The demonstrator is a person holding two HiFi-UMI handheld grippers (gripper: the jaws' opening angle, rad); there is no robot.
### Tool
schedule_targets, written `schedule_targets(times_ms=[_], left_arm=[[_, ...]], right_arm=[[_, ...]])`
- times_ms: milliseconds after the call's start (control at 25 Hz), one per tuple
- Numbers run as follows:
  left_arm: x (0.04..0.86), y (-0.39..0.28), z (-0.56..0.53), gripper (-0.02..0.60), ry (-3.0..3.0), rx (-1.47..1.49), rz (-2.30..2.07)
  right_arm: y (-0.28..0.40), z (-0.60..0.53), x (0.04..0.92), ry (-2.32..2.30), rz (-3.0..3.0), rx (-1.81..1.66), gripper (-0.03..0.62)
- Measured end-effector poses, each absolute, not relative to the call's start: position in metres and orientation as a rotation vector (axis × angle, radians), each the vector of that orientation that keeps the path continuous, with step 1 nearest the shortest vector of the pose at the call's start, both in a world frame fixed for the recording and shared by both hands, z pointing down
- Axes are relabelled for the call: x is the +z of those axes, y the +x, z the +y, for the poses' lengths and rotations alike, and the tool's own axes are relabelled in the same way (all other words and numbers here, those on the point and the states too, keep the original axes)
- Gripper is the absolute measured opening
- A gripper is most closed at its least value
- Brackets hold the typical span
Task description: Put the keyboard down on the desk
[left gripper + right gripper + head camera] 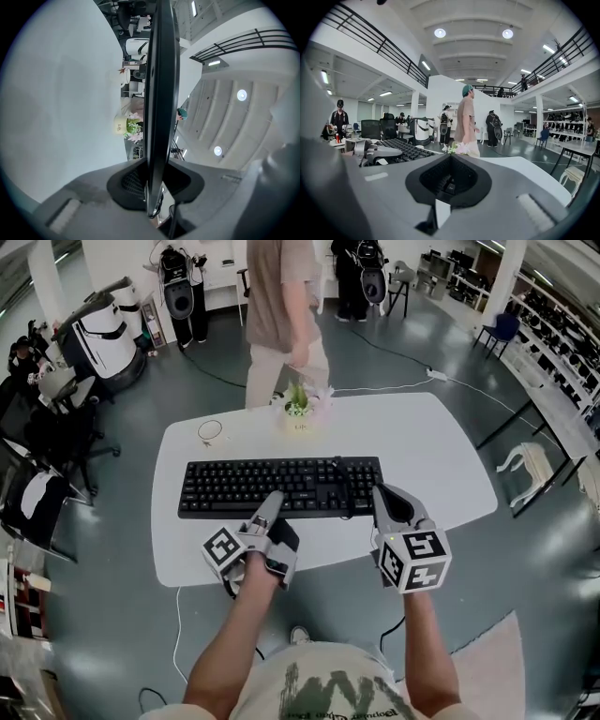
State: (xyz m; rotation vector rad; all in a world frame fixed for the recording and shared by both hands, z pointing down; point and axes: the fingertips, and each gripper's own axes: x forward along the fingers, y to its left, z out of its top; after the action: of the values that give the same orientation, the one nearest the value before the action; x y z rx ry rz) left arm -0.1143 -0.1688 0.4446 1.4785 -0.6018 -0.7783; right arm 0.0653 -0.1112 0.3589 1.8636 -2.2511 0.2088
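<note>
Left gripper view: keyboard [161, 93] edge btwn fingers [93, 197]; head view hides contact.

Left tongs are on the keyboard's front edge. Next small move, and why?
Probably open the left tongs and release: the keyboard looks flat on the desk, its front edge clamped between their jaws, while the right tongs sit beside it, closed on nothing.
</note>
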Motion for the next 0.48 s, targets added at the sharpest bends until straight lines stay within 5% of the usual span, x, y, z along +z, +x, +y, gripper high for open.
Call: schedule_targets(times_ms=[480], left_arm=[[0.451,-0.076,-0.214,0.091,1.467,-0.794,-0.664]], right_arm=[[0.107,-0.171,0.366,1.795,-2.314,0.229,-0.002]])
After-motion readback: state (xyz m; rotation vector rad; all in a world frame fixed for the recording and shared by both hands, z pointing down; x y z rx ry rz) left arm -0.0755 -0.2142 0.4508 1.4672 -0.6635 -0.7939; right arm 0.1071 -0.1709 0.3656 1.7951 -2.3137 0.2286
